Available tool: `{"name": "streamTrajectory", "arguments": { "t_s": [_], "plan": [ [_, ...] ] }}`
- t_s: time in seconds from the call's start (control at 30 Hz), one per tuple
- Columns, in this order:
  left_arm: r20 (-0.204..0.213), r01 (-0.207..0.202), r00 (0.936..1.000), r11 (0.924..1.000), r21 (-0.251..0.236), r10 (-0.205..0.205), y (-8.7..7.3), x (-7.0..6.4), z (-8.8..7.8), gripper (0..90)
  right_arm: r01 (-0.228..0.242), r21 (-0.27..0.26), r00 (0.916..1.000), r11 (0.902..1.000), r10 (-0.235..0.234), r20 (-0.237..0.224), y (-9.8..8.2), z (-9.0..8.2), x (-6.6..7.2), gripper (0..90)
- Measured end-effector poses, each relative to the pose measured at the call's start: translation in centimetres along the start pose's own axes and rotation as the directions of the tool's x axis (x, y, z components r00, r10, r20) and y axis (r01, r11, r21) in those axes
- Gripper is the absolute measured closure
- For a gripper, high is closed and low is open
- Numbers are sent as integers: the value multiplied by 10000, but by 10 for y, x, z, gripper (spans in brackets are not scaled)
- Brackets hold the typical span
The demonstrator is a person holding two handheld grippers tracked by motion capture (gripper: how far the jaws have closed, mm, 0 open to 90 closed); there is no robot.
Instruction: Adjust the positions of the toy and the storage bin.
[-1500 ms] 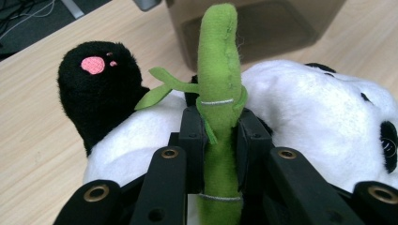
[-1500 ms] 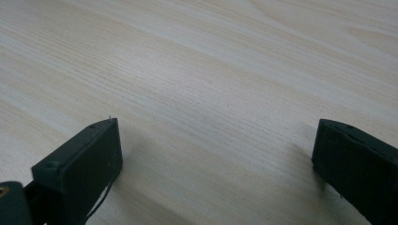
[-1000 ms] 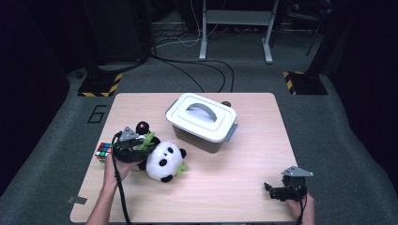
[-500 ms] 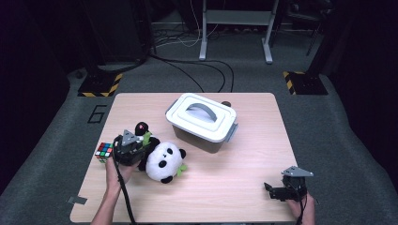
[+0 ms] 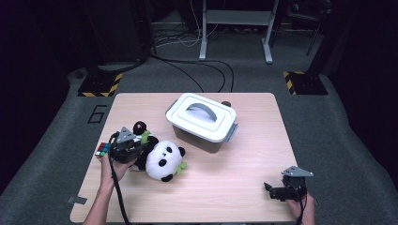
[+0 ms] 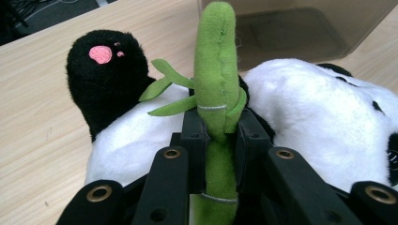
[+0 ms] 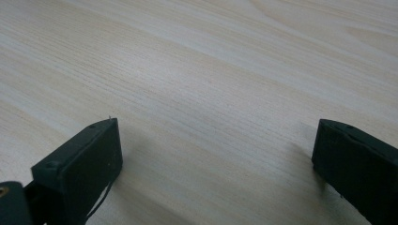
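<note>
Plush and light, the panda [image 5: 162, 161] at the table's [image 5: 225, 187] front left dangles limply if lifted by the green bamboo stalk [image 6: 213, 101] your left gripper [image 6: 217, 140] pinches; your right gripper [image 7: 211, 159] rests open.

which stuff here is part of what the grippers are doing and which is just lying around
In the job:
- left gripper, shut on the green bamboo stalk
- panda plush, which bears that stalk

Just lying about:
- lidded white box
- colour cube at the table's left edge
- right gripper, open over bare wood
</note>
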State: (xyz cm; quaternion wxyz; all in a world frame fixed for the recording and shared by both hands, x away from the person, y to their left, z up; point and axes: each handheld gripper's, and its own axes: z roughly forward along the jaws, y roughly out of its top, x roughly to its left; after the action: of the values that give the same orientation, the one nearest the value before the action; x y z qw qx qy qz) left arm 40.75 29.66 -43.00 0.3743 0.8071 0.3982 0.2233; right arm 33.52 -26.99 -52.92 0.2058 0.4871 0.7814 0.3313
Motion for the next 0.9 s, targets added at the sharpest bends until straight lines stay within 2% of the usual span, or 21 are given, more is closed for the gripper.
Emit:
{"name": "streamTrajectory", "arguments": {
  "t_s": [0.03,0.2,0.27,0.33,0.43,0.57,0.63,0.9],
  "plan": [
    [63,-75,10000,10000,8,75,0,1,0,771,1,2,10000,10000,-1,-1,0,0,0,12],
    [266,110,9996,9999,-22,-109,-5,6,0,767,-1,1,10000,10000,1,-1,0,0,0,12],
    [380,206,9991,9998,-29,-205,-5,6,0,733,-1,1,10000,10000,1,-2,0,0,0,12],
    [351,543,9979,9985,-97,-539,-4,5,-2,613,-2,2,10000,10000,2,0,0,0,0,12],
    [177,676,9976,9977,-91,-675,-2,1,-7,428,-2,1,10000,10000,2,0,0,0,0,12],
    [12,1001,9950,9945,-305,-1001,-5,-2,-17,269,2,1,10000,10000,-2,-2,0,0,0,12],
    [35,1110,9938,9928,-440,-1110,-9,-3,-23,240,0,0,10000,10000,0,-1,0,0,0,12],
    [-144,987,9949,9930,-645,-999,-25,-14,-39,158,-3,2,10000,10000,3,0,0,0,0,12]
  ]
}}
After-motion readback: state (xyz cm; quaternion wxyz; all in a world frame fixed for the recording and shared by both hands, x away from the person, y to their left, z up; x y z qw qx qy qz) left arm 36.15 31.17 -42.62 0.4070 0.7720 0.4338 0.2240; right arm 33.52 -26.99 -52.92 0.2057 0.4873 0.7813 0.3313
